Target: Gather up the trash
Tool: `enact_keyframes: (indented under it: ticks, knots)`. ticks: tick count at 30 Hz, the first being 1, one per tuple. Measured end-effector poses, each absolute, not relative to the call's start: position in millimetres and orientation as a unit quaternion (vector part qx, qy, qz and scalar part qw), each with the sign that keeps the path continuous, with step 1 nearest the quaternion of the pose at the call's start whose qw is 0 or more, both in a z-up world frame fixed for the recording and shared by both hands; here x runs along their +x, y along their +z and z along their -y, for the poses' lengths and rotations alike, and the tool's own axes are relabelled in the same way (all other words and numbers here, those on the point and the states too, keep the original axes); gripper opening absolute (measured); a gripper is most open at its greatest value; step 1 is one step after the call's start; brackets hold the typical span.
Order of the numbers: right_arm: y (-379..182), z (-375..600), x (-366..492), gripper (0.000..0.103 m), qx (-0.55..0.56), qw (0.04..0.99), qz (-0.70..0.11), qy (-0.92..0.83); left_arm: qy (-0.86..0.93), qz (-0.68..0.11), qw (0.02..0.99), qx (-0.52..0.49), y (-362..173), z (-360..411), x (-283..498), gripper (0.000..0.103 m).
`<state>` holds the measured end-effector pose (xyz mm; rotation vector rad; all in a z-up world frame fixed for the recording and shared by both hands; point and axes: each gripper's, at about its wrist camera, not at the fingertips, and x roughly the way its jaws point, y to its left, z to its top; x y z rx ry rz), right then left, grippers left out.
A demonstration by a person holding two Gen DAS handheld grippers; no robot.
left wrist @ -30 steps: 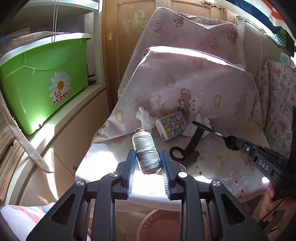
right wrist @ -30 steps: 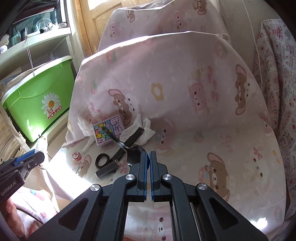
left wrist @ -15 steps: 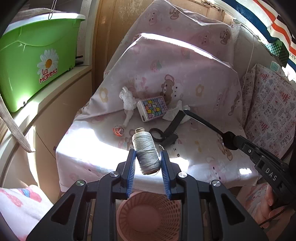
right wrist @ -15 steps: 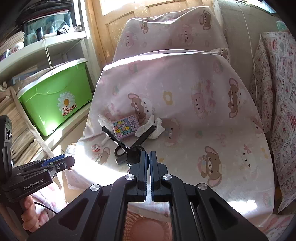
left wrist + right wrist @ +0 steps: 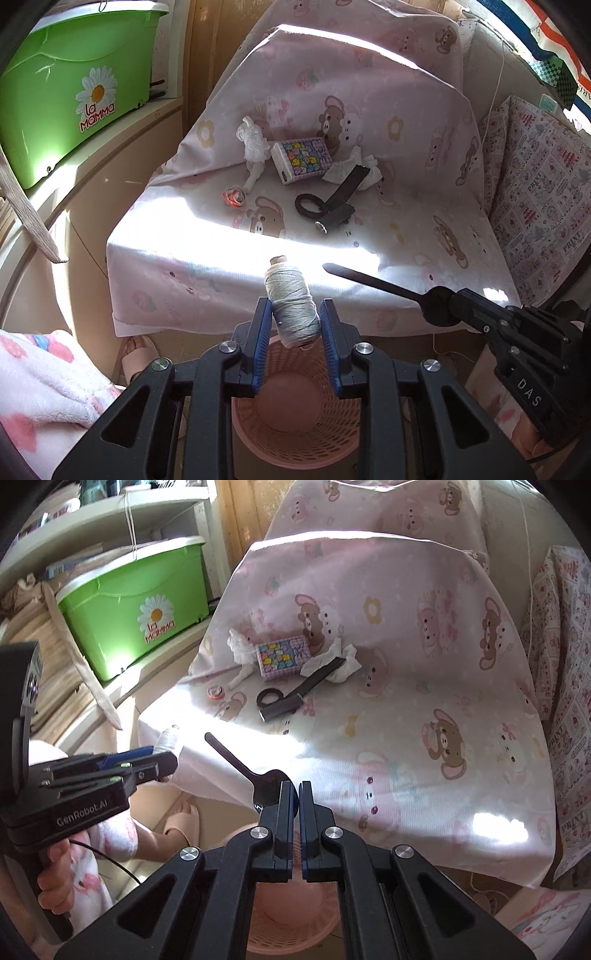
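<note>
Currently my left gripper (image 5: 294, 334) has its blue-padded fingers (image 5: 260, 334) clamped on a grey thread spool with a cork-coloured core (image 5: 291, 303). The spool is tilted, top end pointing away from me, and hangs over the pink perforated plastic waste basket (image 5: 295, 424), which stands on the floor just in front of the seat edge. The spool's lower end sits above the basket opening.

My right gripper (image 5: 297, 805) has its jaws pressed together on the bowl of a black plastic spoon (image 5: 243, 764). The handle points up and to the left, out over the front edge of the pink bear-print sheet (image 5: 424, 657) covering the seat. In the left wrist view the spoon (image 5: 373, 282) comes in from the right, tip near the spool but not touching it. The same basket (image 5: 295, 915) shows under the right gripper, mostly hidden behind its frame.

On the sheet, well back from the edge:
- crumpled white tissue (image 5: 253, 142), next to
- small box with a colourful cartoon print (image 5: 303, 159)
- second crumpled white tissue (image 5: 351, 168), with a black strap-like item with a loop end (image 5: 332, 201) lying partly on it
- small orange-red ring-shaped thing (image 5: 235, 195), too small to identify

A green plastic storage bin with a daisy logo and a white lid (image 5: 70, 88) sits on the shelf to the left. A foot in a pink slipper (image 5: 136, 354) is on the floor left of the basket.
</note>
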<state>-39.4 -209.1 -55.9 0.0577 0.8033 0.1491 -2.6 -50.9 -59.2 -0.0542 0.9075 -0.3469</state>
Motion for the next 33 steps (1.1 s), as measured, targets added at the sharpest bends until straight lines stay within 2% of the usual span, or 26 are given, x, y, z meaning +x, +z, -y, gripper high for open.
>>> enact_keyframes:
  ticks: [6, 10, 14, 19, 33]
  knots:
    - [-79.7, 199.0, -44.2, 0.003, 0.02, 0.894, -0.44, 0.081, -0.158, -0.457, 0.875, -0.01, -69.7, 52.7, -0.3, 0.025]
    - [-99.2, 193.7, -44.0, 0.003, 0.006, 0.875, -0.477, 0.088, -0.146, -0.501, 0.853, 0.008, -90.1, 55.2, 4.6, 0.025]
    - [-125.7, 186.9, -40.1, 0.003, 0.002, 0.851, -0.515, 0.102, -0.14, -0.546, 0.826, -0.019, -114.4, 50.2, 13.4, 0.025]
    - [-161.4, 172.6, -36.7, 0.003, -0.024, 0.829, -0.551, 0.099, -0.121, -0.566, 0.815, 0.01, -134.3, 55.5, 17.7, 0.025]
    - [-267.3, 177.6, -16.8, 0.003, 0.021, 0.758, -0.648, 0.071, -0.083, -0.66, 0.746, 0.031, -223.1, 69.6, 34.3, 0.026]
